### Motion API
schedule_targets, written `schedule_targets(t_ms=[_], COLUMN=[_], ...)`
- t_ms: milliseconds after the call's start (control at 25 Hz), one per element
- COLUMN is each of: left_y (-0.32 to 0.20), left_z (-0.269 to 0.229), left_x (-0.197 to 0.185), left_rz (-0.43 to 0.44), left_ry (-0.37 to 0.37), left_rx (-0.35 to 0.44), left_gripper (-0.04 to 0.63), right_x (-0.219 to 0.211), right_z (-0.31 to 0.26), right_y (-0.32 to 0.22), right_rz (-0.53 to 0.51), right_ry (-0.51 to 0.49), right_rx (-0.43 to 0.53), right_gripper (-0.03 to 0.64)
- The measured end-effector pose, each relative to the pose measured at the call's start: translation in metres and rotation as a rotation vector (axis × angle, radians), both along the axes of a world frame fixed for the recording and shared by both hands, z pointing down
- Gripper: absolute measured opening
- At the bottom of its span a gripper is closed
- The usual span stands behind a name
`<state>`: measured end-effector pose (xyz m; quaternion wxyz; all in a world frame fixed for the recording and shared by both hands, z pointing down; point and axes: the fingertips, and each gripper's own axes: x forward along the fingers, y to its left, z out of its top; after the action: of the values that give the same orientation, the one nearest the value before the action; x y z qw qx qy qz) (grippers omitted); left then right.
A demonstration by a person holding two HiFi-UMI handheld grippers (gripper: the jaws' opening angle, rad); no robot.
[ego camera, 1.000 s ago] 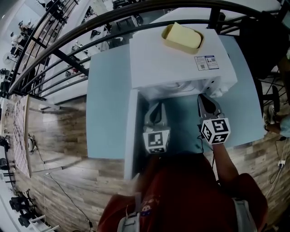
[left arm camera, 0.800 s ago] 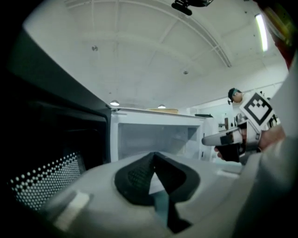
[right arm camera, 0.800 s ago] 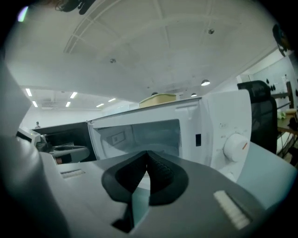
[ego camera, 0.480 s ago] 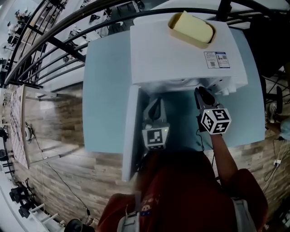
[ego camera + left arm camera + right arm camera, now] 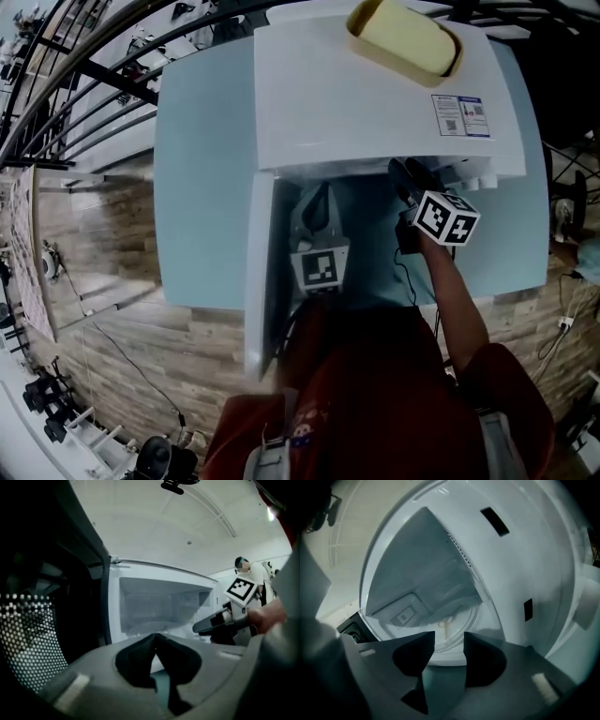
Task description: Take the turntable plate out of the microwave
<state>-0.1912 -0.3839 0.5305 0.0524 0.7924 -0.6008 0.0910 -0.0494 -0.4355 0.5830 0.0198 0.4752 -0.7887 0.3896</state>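
The microwave (image 5: 375,103) stands on the pale blue counter (image 5: 202,187) with its door (image 5: 258,272) swung open to the left and a yellow container (image 5: 403,37) resting on its roof. The turntable plate (image 5: 461,618) lies flat on the cavity floor, not yet touched, so the task looks to be at the reach-in step. The right gripper (image 5: 449,641) points into the mouth of the cavity at a downward slant. Its jaws have just been opening and now stand well apart with nothing between them, the near rim of the plate showing just beyond the gap. The left gripper (image 5: 154,639) hangs in front of the opening beside the door, its jaws closed together on nothing, and it seems to be waiting rather than working. The next move probably calls for the right gripper to go further in and lower, so that one jaw slips under the plate's front rim and the other comes over it before closing. The plate looks like glass, smooth and thin-edged, so a shallow bite could slide off. The left gripper may need to open and steady the far side once the plate lifts off its hub.
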Motion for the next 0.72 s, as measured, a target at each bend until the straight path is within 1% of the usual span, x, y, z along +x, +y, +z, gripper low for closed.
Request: schedule_targets(t_ms=[160,280,400,600,720], left_y=[-0.012,-0.021,-0.027,-0.028,-0.028], left_z=[0.002,0.003,0.005,0.008,0.01], left_x=[-0.005,-0.006,-0.006,-0.009,-0.009], left_rz=[-0.003,-0.007,-0.005,-0.011,-0.012], left_ry=[0.004,-0.001,0.002,0.024,0.021], left_rx=[0.006,0.01,0.007,-0.004,-0.009], left_gripper=[0.0,0.0,0.0,0.0,0.0], right_x=[-0.01,-0.018,-0.019,-0.02,-0.017], right_z=[0.011,0.018,0.018,0.013,0.01], right_y=[-0.013,-0.02,-0.026,-0.034,-0.039], right_rz=[0.014,0.008,0.04,0.085,0.122], right_ry=[-0.065,-0.048,-0.047,-0.171,-0.258], right_rx=[-0.072,-0.107,-0.117,-0.133,-0.151], right_gripper=[0.189,0.195,0.195,0.193,0.193])
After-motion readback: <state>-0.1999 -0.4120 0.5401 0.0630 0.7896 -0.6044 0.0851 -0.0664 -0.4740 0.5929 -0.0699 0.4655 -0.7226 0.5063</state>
